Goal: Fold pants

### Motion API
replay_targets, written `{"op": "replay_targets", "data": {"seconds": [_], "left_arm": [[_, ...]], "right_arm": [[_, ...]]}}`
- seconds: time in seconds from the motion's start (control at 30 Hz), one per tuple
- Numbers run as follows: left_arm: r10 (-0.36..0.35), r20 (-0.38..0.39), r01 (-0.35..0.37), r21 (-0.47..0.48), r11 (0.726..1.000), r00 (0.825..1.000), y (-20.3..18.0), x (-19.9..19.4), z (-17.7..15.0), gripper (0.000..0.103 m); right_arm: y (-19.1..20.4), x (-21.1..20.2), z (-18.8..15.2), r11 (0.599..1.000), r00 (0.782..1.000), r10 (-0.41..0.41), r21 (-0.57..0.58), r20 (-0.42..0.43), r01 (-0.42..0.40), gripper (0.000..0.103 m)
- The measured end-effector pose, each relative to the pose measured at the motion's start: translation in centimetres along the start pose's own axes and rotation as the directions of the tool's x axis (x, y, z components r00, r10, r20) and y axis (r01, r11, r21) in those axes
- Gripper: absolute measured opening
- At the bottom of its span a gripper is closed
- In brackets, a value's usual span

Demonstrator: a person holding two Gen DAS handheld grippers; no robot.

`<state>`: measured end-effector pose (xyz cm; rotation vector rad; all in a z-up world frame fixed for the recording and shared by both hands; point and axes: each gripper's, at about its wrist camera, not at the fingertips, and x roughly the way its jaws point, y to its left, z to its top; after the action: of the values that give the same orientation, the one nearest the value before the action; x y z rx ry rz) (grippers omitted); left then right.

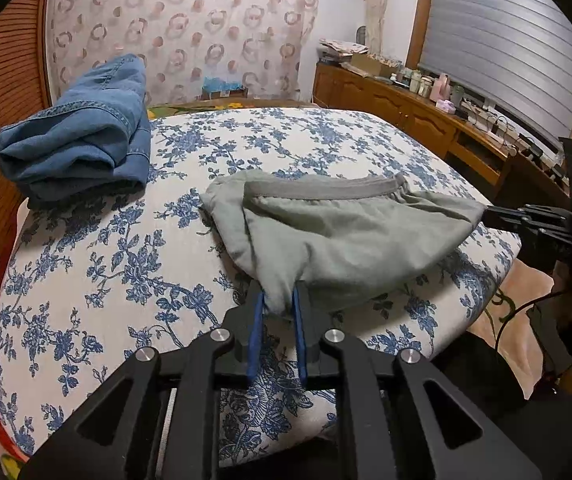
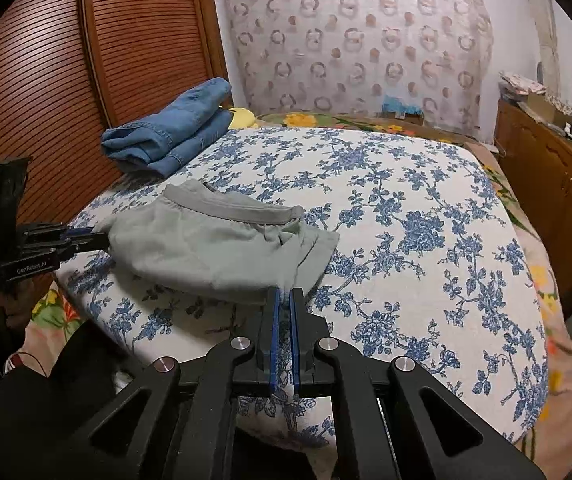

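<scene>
Grey pants (image 1: 338,236) with a darker waistband lie folded on a bed with a blue floral cover (image 1: 126,264). In the left wrist view my left gripper (image 1: 280,300) is shut on a bunched corner of the grey cloth between its blue pads. My right gripper (image 1: 486,216) grips the pants' far right corner, pulling the cloth taut. In the right wrist view the right gripper (image 2: 285,296) is shut on the near edge of the pants (image 2: 214,248), and the left gripper (image 2: 102,238) holds their left end. The near edge is raised off the cover (image 2: 406,220).
Folded blue jeans (image 1: 74,148) (image 2: 166,136) rest at the bed's far left, beside a slatted wooden door (image 2: 66,60). A wooden dresser (image 1: 406,108) with bottles runs along the right wall. A patterned mattress (image 2: 358,48) leans upright behind the bed.
</scene>
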<state>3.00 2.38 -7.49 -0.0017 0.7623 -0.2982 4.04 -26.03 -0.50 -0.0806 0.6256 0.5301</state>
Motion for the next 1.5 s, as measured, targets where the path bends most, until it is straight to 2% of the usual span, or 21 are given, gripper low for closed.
{"op": "replay_targets", "data": {"seconds": [0.1, 0.17, 0.23, 0.27, 0.37, 0.73, 0.87, 0.93, 1.03, 1.4, 1.5], "left_arm": [[-0.002, 0.03, 0.002, 0.005, 1.0, 1.0, -0.1, -0.5, 0.2, 0.03], [-0.016, 0.048, 0.016, -0.001, 1.0, 0.999, 0.0, -0.8, 0.4, 0.049], [-0.024, 0.055, 0.025, -0.005, 1.0, 0.998, 0.1, -0.9, 0.6, 0.054], [-0.025, 0.051, 0.025, -0.007, 1.0, 0.998, 0.2, -0.7, 0.7, 0.061], [-0.036, 0.045, 0.037, -0.018, 0.999, 0.998, 0.4, -0.1, 1.0, 0.075], [0.016, 0.029, -0.014, -0.058, 0.998, 0.999, 1.0, 1.8, 1.8, 0.075], [0.019, 0.049, -0.018, -0.03, 0.999, 0.999, 1.0, 1.9, 2.9, 0.074], [0.021, 0.059, -0.02, -0.016, 1.0, 0.998, 0.8, 1.9, 3.6, 0.068], [0.011, 0.067, -0.011, -0.003, 1.0, 0.998, 0.8, 2.1, 4.6, 0.067], [0.011, 0.026, -0.012, 0.009, 1.0, 1.0, 0.6, 4.1, 4.9, 0.066], [0.012, 0.017, -0.012, 0.008, 1.0, 1.0, 0.5, 4.3, 4.6, 0.066]], "right_arm": [[0.2, -0.2, -0.1, 1.0, 1.0, 0.0, -0.003, 0.002, 0.0, 0.004], [0.1, -0.5, -0.1, 1.0, 1.0, -0.01, 0.002, 0.01, 0.01, 0.004], [0.0, -0.9, -0.1, 1.0, 1.0, -0.012, 0.011, 0.021, 0.012, 0.004], [0.0, -1.1, -0.1, 1.0, 1.0, -0.012, 0.013, 0.025, 0.012, 0.004], [-0.1, -1.2, 0.0, 1.0, 0.999, -0.014, 0.011, 0.034, 0.013, 0.004], [-0.3, 0.3, 1.4, 1.0, 0.996, -0.025, 0.008, 0.083, 0.025, 0.004], [-0.1, 1.8, 2.5, 1.0, 0.995, -0.018, -0.01, 0.097, 0.019, 0.011], [-0.1, 2.7, 2.8, 1.0, 0.996, -0.007, -0.017, 0.089, 0.009, 0.021], [-0.2, 4.7, 3.4, 1.0, 0.998, 0.019, -0.02, 0.057, -0.018, 0.027], [-1.0, 10.5, 5.6, 1.0, 0.996, 0.022, -0.009, -0.082, -0.023, 0.031], [-0.8, 11.0, 6.1, 0.999, 0.995, 0.04, -0.012, -0.087, -0.041, 0.031]]}}
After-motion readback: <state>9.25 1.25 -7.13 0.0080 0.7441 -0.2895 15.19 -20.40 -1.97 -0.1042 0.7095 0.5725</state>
